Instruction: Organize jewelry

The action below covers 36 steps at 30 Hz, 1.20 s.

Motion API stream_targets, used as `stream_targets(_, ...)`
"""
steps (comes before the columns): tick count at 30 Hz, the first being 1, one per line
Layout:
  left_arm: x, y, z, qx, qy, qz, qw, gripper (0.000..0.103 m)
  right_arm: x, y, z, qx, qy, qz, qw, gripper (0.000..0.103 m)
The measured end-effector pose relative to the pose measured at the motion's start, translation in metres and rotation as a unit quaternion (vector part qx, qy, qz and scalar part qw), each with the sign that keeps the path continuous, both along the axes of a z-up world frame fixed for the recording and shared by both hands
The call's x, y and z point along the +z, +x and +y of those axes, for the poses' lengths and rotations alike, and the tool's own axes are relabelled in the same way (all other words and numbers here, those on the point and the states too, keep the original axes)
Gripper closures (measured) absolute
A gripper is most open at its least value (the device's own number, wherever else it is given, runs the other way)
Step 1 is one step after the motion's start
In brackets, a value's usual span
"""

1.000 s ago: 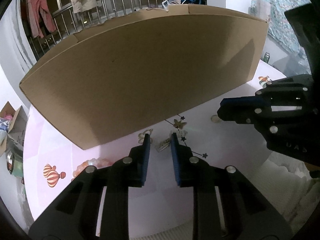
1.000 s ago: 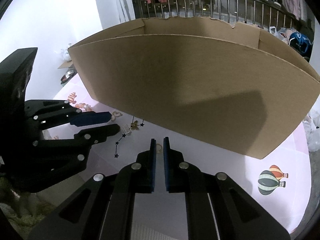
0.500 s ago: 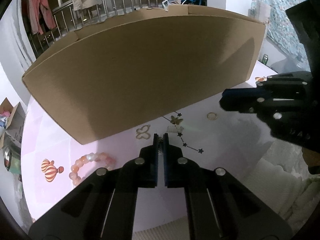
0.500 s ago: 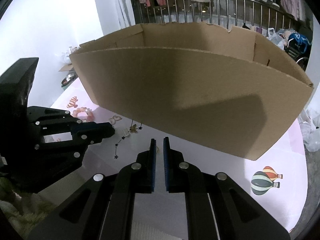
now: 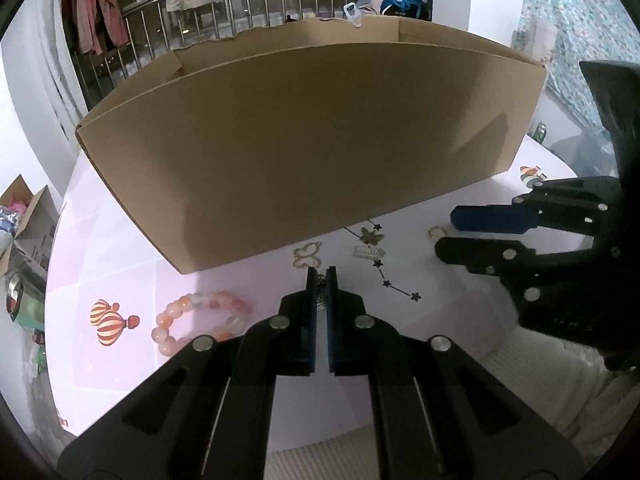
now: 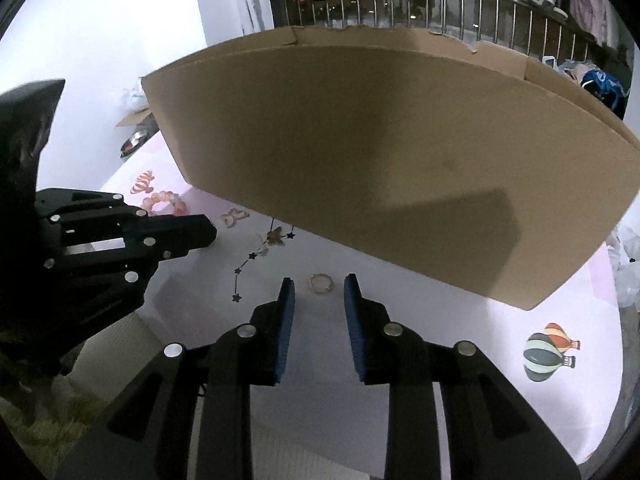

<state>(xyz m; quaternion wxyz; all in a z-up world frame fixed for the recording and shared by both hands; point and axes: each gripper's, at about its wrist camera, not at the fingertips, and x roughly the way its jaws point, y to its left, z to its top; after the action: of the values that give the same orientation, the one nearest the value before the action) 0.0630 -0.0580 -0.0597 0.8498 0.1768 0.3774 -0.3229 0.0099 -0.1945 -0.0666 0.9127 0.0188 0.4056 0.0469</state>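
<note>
A large cardboard box point(image 5: 312, 144) stands on the pink table point(image 5: 120, 264); it also shows in the right wrist view point(image 6: 400, 160). My left gripper point(image 5: 320, 276) is shut on a small silvery jewelry piece point(image 5: 321, 294), above the table. My right gripper point(image 6: 319, 286) is open, its fingers either side of a gold ring point(image 6: 320, 282) lying on the table. Loose on the table lie a butterfly charm point(image 5: 307, 254), a flower charm point(image 5: 371, 235), a silver clip point(image 5: 368, 252), a star chain point(image 5: 394, 282) and a pink bead bracelet point(image 5: 196, 318).
The box wall rises right behind the jewelry. The right gripper point(image 5: 480, 232) shows at the right of the left wrist view, the left gripper point(image 6: 200, 232) at the left of the right wrist view. Balloon prints point(image 6: 550, 352) mark the tablecloth. A railing with clothes stands behind.
My left gripper closed on the small silvery piece and lifted back from the table. My right gripper opened and now straddles the gold ring.
</note>
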Motion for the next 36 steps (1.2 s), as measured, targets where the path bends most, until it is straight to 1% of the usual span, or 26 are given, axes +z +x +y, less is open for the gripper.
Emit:
stream_targets(6,-0.001,0.000,0.001,0.005,-0.001,0.005,1.0000,0.100,-0.001,0.000,0.004,-0.004,-0.010,-0.016,1.000,0.085)
stream_targets(10,-0.003,-0.007,0.002,0.007,0.000,0.006,1.0000,0.100,-0.003,0.001,0.006,-0.004,-0.008,-0.025,1.000,0.089)
stream_targets(19,-0.004,-0.010,0.004,0.009,0.001,0.006,0.9999,0.100,-0.003,0.001,0.003,-0.004,0.000,-0.032,0.999,0.093)
stream_targets(26,-0.003,-0.012,0.007,0.011,0.001,0.005,0.9999,0.100,-0.002,0.001,0.000,-0.007,0.007,-0.027,1.000,0.093)
stream_targets(28,-0.003,-0.013,0.007,0.011,0.002,0.005,0.9999,0.100,-0.001,0.000,-0.001,-0.007,0.008,-0.027,1.000,0.098)
stream_targets(36,0.000,-0.013,0.008,0.012,0.001,0.002,0.9999,0.100,0.002,-0.007,0.000,-0.007,0.012,-0.027,1.000,0.098)
